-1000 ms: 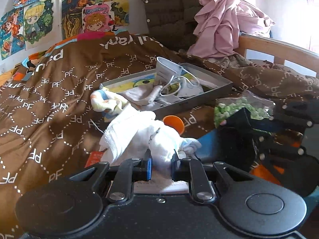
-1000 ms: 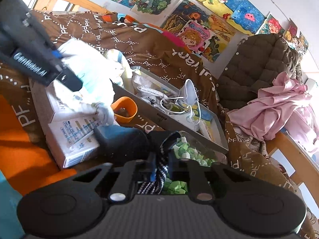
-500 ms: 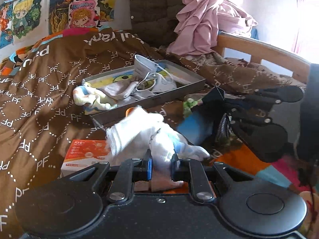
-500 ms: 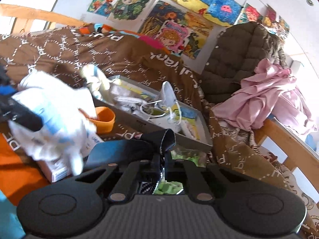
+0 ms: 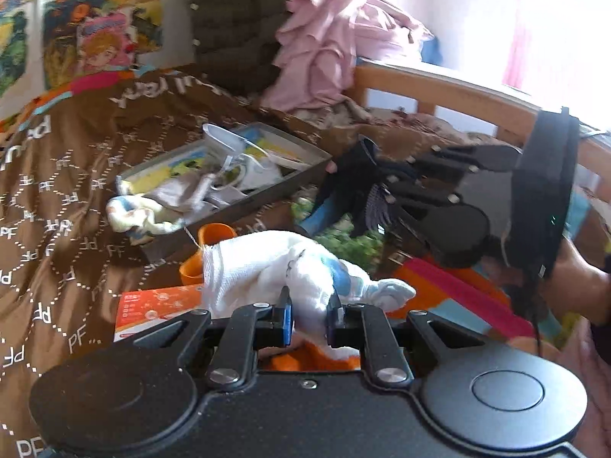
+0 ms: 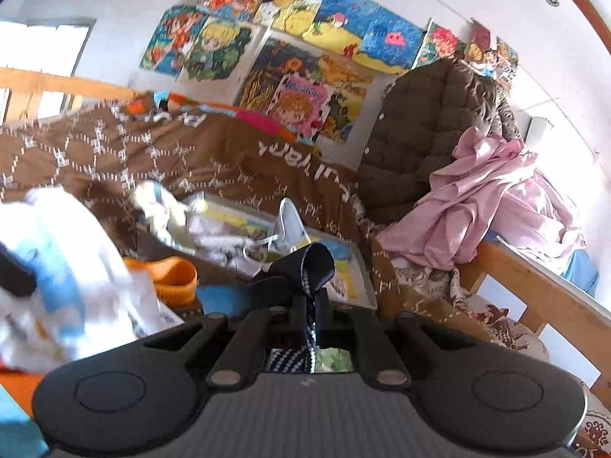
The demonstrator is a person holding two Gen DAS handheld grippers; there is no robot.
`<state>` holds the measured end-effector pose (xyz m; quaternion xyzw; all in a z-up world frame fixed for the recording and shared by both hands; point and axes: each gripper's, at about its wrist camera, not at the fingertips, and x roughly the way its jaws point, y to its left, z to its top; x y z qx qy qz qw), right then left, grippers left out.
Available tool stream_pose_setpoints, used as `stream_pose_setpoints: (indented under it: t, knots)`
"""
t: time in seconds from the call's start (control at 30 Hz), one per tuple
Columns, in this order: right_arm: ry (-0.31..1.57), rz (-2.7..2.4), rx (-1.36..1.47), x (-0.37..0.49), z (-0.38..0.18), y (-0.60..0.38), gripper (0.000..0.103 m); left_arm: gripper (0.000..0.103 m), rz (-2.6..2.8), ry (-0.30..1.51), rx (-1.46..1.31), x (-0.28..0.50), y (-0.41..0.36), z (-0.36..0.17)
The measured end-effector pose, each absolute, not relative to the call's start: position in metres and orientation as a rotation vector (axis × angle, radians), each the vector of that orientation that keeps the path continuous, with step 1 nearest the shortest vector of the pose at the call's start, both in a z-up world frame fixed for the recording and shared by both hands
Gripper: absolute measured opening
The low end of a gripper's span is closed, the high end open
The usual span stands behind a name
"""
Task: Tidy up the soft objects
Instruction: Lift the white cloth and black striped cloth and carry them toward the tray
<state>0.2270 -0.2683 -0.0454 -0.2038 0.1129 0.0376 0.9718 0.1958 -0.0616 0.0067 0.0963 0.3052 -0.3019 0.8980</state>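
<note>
One grey tray (image 5: 244,206) lies on the brown quilt (image 5: 76,160) holding a heap of small soft things, one pale sock (image 5: 141,215) draped over its near rim and one orange cup (image 5: 208,246) just in front of it. The left gripper (image 5: 308,315) is clamped on one white sock bundle (image 5: 282,267) in front of the tray, over an orange box (image 5: 152,303); the right gripper (image 6: 307,315) pinches one dark sock (image 6: 309,271). Since a second ago both have lifted, and the right one now sits level, right of the tray.
</note>
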Motion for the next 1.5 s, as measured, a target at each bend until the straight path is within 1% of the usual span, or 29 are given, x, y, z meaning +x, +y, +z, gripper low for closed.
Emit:
stream_pose_setpoints:
  t: [0.37, 0.53, 0.67, 0.83, 1.03, 1.3, 1.5]
  knots:
    - [0.120, 0.160, -0.319, 0.201, -0.020, -0.281, 0.004, 0.017, -0.683, 0.706, 0.255, 0.185, -0.065, 0.036]
    - [0.044, 0.286, -0.248, 0.182, -0.004, -0.285, 0.004, 0.017, -0.698, 0.718, 0.307, 0.179, -0.072, 0.040]
    - [0.015, 0.352, -0.248, 0.171, 0.001, -0.284, 0.004, 0.017, -0.717, 0.729, 0.320, 0.174, -0.076, 0.040]
    - [0.022, 0.435, -0.209, 0.167, 0.005, -0.287, 0.004, 0.017, -0.759, 0.744, 0.351, 0.171, -0.083, 0.042]
    - [0.100, 0.464, -0.248, 0.177, -0.007, -0.281, 0.004, 0.017, -0.807, 0.739, 0.350, 0.168, -0.087, 0.050]
    - [0.189, 0.435, -0.249, 0.188, -0.020, -0.281, 0.004, 0.017, -0.840, 0.724, 0.380, 0.161, -0.077, 0.064]
    - [0.217, 0.406, -0.257, 0.194, -0.024, -0.281, 0.004, 0.017, -0.830, 0.693, 0.389, 0.155, -0.065, 0.078]
